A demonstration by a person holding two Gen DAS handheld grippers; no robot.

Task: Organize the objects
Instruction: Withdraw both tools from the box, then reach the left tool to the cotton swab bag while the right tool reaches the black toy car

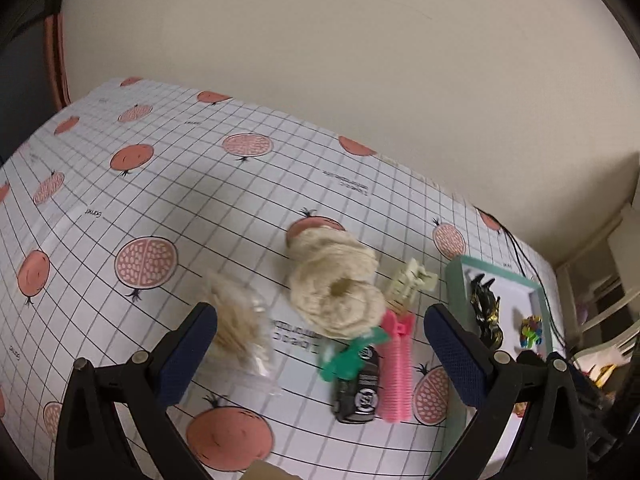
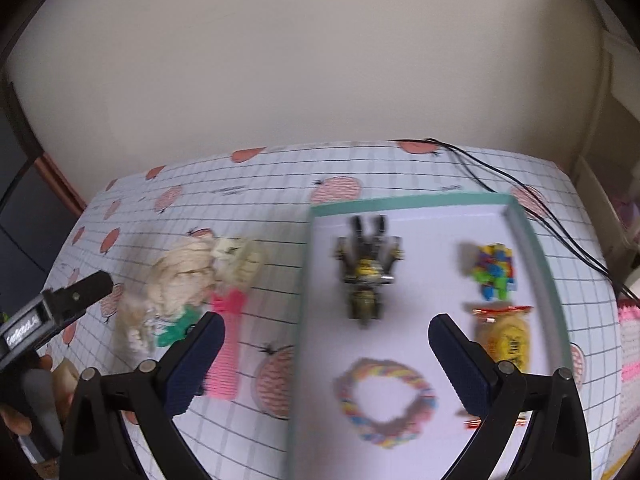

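Both sets of jaws spread wide, holding nothing. Left gripper [image 1: 320, 344] poised over the loose pile on the table [image 1: 160, 168]: yarn ball [image 1: 336, 288] just ahead, pink roller [image 1: 396, 368] lying lengthwise near-to-far beside the toy car [image 1: 358, 388], green clip [image 1: 344, 360] across it. Nearer than the right gripper [image 2: 326, 350], itself above the tray [image 2: 536, 248] holding robot toy [image 2: 366, 276] and braided ring [image 2: 384, 400]. Blurred throughout; clear packet [image 1: 244, 328] partly behind the left finger, contents unclear.
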